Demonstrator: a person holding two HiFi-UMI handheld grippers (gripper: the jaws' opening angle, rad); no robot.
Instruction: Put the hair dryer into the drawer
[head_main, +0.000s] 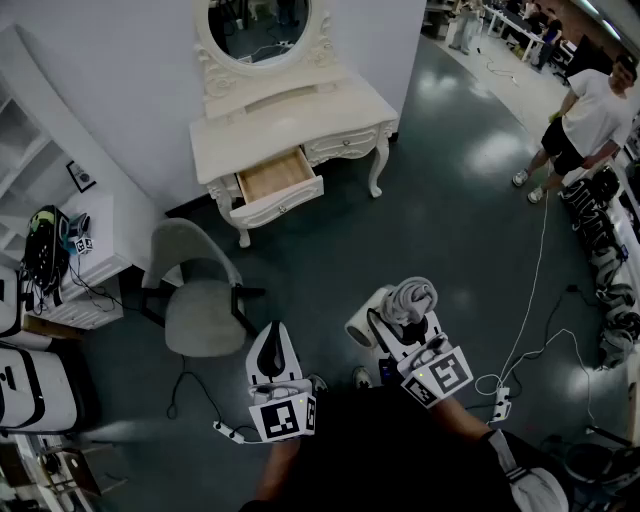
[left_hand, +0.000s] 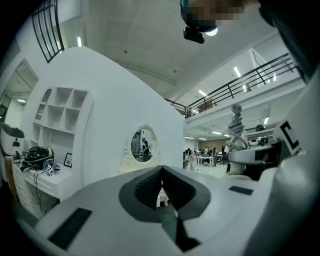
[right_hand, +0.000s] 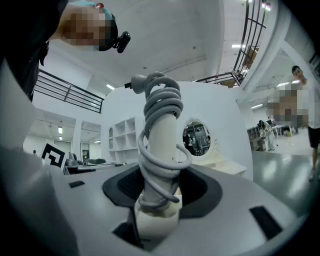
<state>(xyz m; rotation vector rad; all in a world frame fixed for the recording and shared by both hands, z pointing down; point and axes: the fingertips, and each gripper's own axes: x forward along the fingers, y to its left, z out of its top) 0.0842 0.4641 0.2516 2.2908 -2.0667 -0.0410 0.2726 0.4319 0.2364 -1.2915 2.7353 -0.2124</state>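
Note:
The white hair dryer (head_main: 366, 326) has its grey cord wound round the handle (right_hand: 161, 131). My right gripper (head_main: 405, 318) is shut on it, the jaws clamped on the handle's base (right_hand: 152, 215) and the handle standing upright between them. Just to its left, my left gripper (head_main: 272, 345) is shut and holds nothing; its pads (left_hand: 150, 186) meet at the tips. Both point level toward the cream dressing table (head_main: 300, 115) across the floor. Its left drawer (head_main: 275, 176) is pulled out and shows a bare wooden bottom. The oval mirror (right_hand: 196, 137) shows ahead in both gripper views.
A grey chair (head_main: 200, 298) stands between me and the dressing table, to the left. White shelving with a dark bag (head_main: 45, 250) lines the left wall. A person (head_main: 590, 115) stands far right. Cables (head_main: 525, 345) and a power strip (head_main: 228, 432) lie on the dark floor.

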